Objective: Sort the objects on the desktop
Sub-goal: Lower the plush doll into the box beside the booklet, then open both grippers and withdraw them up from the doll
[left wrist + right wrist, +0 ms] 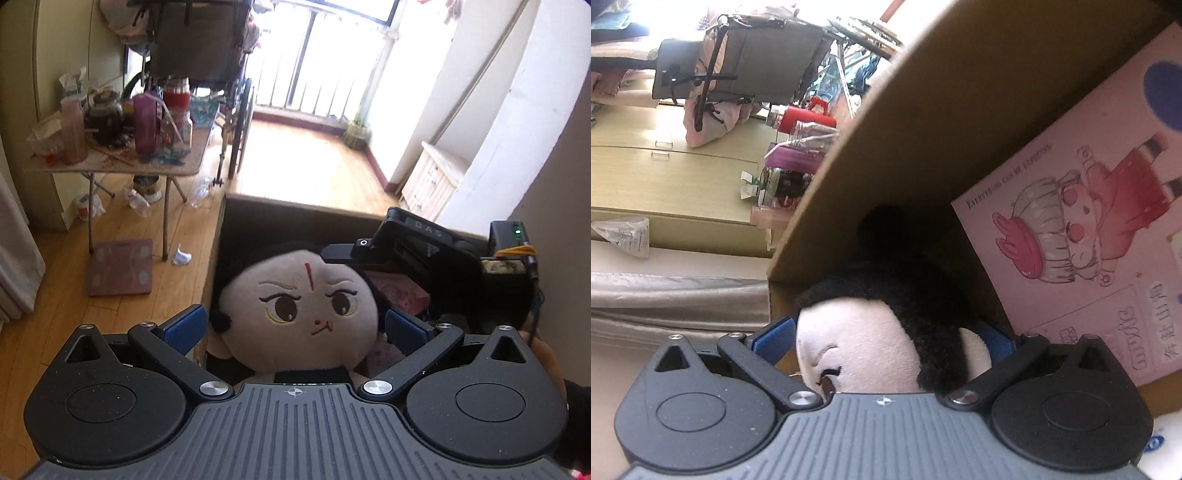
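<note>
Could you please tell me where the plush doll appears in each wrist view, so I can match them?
Left wrist: plush doll bottom centre, face toward the camera, between the blue pads.
Right wrist: its head bottom centre, seen from the side and turned.
Shared landmark: the cardboard box behind it.

Lived-in home: wooden floor (303, 166), cluttered folding table (110, 162), wheelchair (207, 66), balcony railing (314, 99).

plush doll (299, 310): cream face, black hair, red forehead mark | cardboard box (923, 122): brown | card (1082, 236): pink
</note>
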Demonstrator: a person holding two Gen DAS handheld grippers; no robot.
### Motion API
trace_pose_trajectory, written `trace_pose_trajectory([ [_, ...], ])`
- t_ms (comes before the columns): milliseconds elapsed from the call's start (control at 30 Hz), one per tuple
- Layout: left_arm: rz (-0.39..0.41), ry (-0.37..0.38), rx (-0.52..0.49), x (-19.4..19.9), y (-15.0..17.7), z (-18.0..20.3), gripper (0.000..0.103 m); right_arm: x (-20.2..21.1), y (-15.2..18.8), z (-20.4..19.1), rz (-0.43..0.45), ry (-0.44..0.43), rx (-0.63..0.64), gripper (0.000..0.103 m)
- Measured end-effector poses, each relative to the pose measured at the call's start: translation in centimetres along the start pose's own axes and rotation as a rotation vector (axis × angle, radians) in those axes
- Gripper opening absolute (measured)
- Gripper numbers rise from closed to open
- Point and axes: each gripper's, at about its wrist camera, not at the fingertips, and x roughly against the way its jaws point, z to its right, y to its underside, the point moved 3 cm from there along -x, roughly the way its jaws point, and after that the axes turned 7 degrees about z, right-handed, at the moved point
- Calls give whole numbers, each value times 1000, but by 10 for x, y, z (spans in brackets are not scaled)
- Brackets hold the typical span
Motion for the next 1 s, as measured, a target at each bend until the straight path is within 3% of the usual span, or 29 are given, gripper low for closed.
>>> trace_pose_trajectory([
  [433,147,-28,-9,93,-2,24,103,85,13,-40,56,-73,106,103],
  [600,175,-52,-3,126,14,41,103,152,48,-73,77,-95,354,103],
  [733,212,-59,14,155,33,59,103,213,86,-88,174,-75,591,103],
  [900,300,-193,53,193,65,85,103,274,124,-78,321,2,754,103],
  [1000,256,-252,47,197,87,99,103,295,138,-62,336,47,783,103],
])
